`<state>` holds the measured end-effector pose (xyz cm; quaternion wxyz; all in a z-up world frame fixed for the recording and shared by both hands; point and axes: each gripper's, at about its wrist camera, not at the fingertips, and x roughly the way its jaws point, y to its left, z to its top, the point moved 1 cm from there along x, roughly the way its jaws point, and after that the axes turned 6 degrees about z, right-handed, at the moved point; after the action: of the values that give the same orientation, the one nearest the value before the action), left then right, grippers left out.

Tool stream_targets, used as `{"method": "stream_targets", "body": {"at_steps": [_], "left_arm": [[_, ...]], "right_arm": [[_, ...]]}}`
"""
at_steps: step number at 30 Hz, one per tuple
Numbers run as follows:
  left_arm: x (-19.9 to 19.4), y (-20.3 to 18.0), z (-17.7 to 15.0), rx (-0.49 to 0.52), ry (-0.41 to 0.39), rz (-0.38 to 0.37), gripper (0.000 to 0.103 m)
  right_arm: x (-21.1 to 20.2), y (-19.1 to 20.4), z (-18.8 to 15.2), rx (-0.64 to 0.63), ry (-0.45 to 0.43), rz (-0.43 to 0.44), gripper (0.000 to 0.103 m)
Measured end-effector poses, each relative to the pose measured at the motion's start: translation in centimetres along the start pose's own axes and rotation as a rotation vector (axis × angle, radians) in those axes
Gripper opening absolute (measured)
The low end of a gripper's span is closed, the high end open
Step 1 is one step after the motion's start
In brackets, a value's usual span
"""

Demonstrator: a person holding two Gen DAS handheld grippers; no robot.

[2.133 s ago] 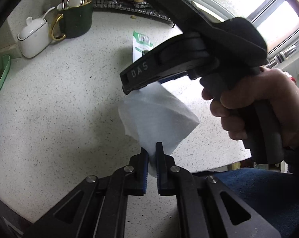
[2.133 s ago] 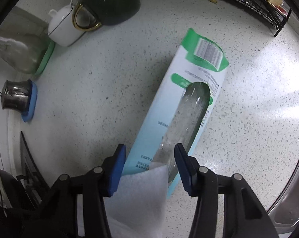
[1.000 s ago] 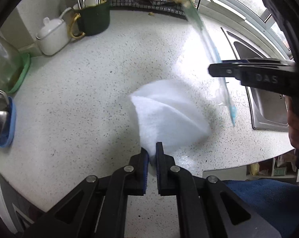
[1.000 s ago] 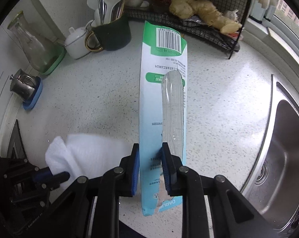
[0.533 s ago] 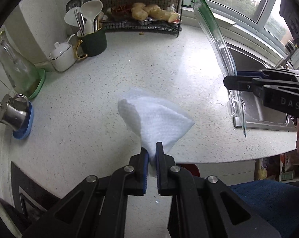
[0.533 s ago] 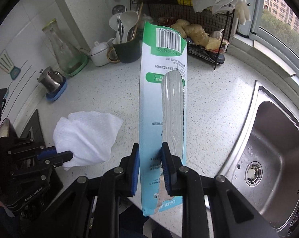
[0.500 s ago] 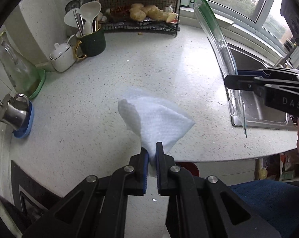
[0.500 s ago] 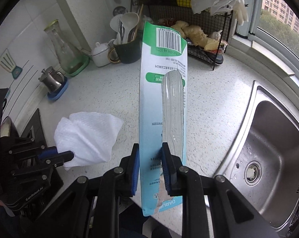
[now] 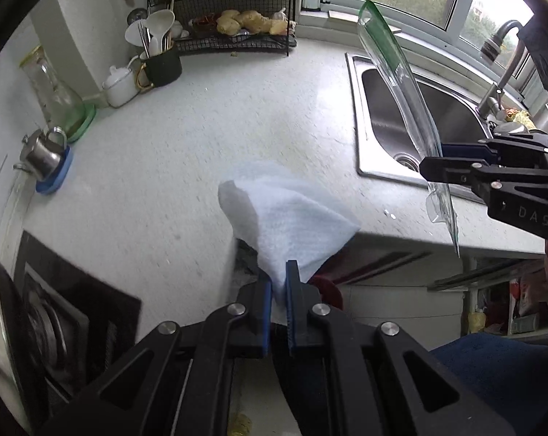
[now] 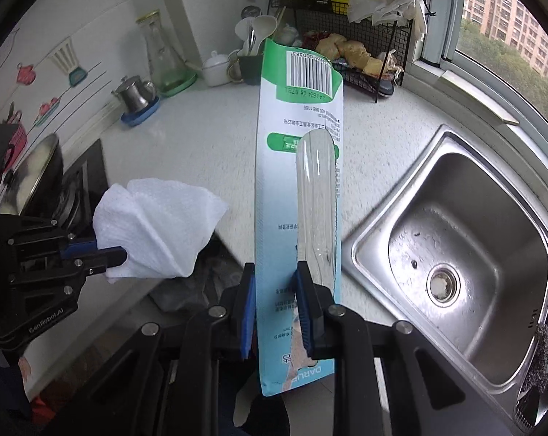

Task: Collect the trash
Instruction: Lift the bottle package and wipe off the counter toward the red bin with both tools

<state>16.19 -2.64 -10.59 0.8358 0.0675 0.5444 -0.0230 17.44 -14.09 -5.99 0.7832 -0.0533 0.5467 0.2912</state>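
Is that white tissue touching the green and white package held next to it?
Apart. In the right wrist view, bare countertop shows between the tissue in the left gripper and the package in the right gripper.

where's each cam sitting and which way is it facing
Left wrist: on the left gripper, facing across the counter to the sink; own fingers pinch the tissue.
Right wrist: on the right gripper, facing the rack; own fingers clamp the package.
Shared: both pieces of trash, each other's gripper, sink, counter.
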Motion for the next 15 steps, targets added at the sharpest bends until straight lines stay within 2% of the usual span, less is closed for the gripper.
{"method": "stream_targets", "body": {"at_steps": [6,15], "left_arm": [[-0.7,-2.4,-3.8,-0.007,0.037,-0.01,0.006],[-1.1,-2.9,-7.3,0.022,0.07,-0.035,0.006]], "right_arm": [[-0.5,0.9,-3.2,-0.004,0.043,0.022,0.019],[0.4,3.8,-6.1,0.001,0.095,0.045,0.019]]}}
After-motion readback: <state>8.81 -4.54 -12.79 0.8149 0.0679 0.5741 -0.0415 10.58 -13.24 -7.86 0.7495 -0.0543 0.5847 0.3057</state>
